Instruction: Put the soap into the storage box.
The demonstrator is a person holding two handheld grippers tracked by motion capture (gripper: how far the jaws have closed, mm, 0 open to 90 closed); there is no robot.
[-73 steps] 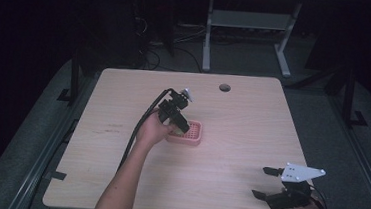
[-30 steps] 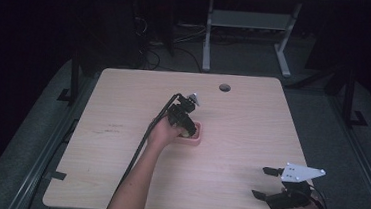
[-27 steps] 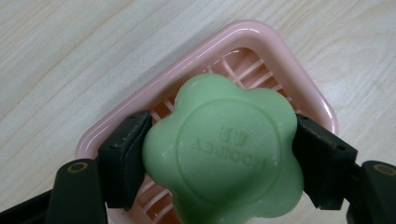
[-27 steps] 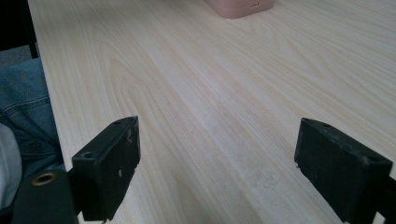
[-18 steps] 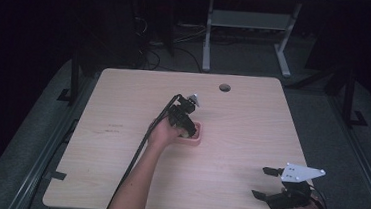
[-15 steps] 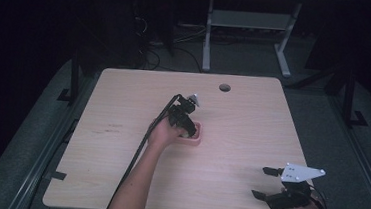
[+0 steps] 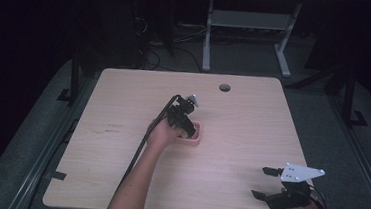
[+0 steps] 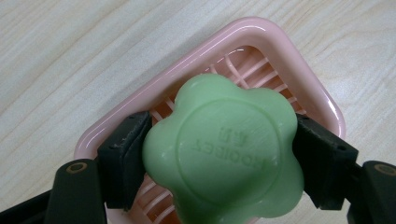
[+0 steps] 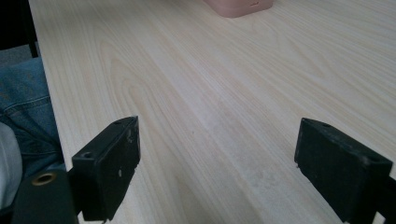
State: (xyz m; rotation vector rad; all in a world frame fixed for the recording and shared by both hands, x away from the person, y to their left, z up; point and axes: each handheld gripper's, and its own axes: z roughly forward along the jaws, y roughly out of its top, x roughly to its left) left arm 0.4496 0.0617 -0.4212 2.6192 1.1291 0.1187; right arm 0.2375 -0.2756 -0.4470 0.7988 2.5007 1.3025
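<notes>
Dark floor and the legs of a white frame are framing the far side of the pale wooden worktop (image 7: 252, 120), which has a round hole (image 7: 224, 87) near its far edge.

We are holding the left gripper (image 7: 187, 130) near the middle of the worktop, directly over a pink soap dish (image 7: 197, 137). In the left gripper view its jaws are pinching a green flower-shaped soap (image 8: 224, 151) from both sides, one black pad pressing on each flank. The soap's flat face, with raised lettering on it, is turned toward the camera. It is sitting over the dish's slatted bottom, inside the pink rim (image 8: 299, 60); we cannot tell whether its underside is touching the slats or hanging just above them. The dish itself is lying flat on the wood. The gripper's black cable (image 7: 143, 144) is trailing back along our left forearm toward the near edge.

We are resting the right gripper (image 7: 272, 186) near the worktop's near right corner, well apart from the dish, with its grey three-cornered plate (image 7: 301, 173) on top. Its jaws are spread wide and are gripping nothing. In the right gripper view bare wood is lying between the two black pads, and the pink dish is showing far off at the top edge (image 9: 238, 6). A blue denim-clad leg (image 9: 23, 112) is showing beyond the worktop's edge at the left of that view.
</notes>
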